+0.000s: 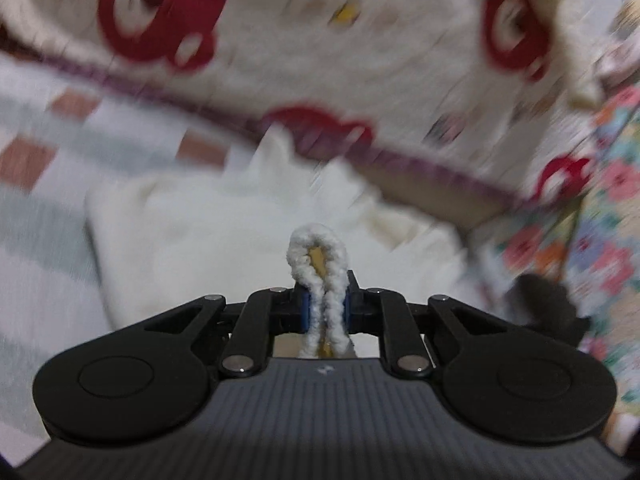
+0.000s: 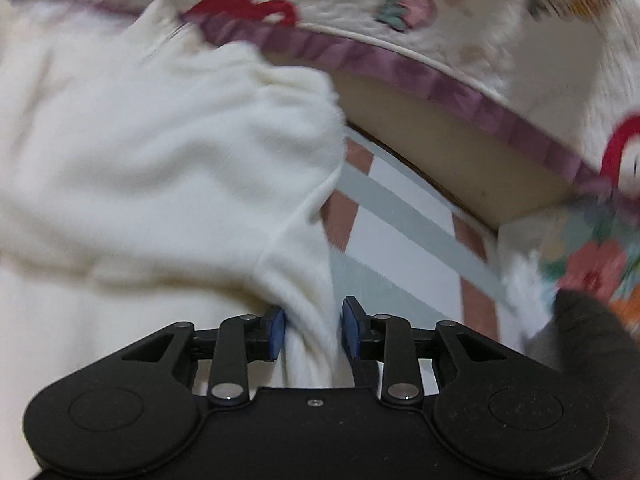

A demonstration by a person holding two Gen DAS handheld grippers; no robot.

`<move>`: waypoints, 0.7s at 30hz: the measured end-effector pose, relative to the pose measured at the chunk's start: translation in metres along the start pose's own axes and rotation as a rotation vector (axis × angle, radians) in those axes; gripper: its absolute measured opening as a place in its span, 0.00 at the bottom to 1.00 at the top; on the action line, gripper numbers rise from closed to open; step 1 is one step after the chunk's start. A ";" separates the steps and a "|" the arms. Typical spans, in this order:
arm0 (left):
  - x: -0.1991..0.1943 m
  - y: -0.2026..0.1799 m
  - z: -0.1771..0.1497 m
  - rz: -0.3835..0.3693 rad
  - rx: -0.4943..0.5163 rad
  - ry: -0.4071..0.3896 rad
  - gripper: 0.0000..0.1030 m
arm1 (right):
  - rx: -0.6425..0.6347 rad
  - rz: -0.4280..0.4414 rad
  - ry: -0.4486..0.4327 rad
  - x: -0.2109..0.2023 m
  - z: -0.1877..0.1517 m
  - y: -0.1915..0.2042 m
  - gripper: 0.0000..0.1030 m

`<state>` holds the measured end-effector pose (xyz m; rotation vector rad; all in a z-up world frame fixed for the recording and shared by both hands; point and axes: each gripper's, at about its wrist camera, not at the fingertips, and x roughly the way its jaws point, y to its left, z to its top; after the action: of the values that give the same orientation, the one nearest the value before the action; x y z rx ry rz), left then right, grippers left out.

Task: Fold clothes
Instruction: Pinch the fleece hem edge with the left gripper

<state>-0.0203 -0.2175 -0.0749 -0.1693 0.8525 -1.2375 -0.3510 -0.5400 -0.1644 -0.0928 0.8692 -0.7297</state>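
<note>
The left hand-held gripper is pinched tight on a folded loop of the white fleece garment, low in the frame's centre. The right hand-held gripper stands partly apart, with the garment's edge running between its blue pads; whether they grip it is unclear. One patterned blanket crosses the top of both views. The striped sheet lies beneath.
</note>
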 end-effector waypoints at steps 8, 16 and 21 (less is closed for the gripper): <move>0.029 0.000 -0.021 -0.001 -0.061 0.128 0.13 | 0.637 0.107 -0.006 0.020 -0.026 -0.078 0.19; 0.051 -0.010 -0.047 0.073 0.019 0.265 0.13 | 0.662 0.127 0.191 0.023 -0.025 -0.095 0.47; 0.052 -0.005 -0.047 0.064 0.001 0.262 0.13 | 0.757 0.313 0.266 0.007 -0.007 -0.123 0.47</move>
<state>-0.0514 -0.2494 -0.1293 0.0217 1.0753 -1.2159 -0.4201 -0.6364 -0.1293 0.8125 0.7831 -0.7411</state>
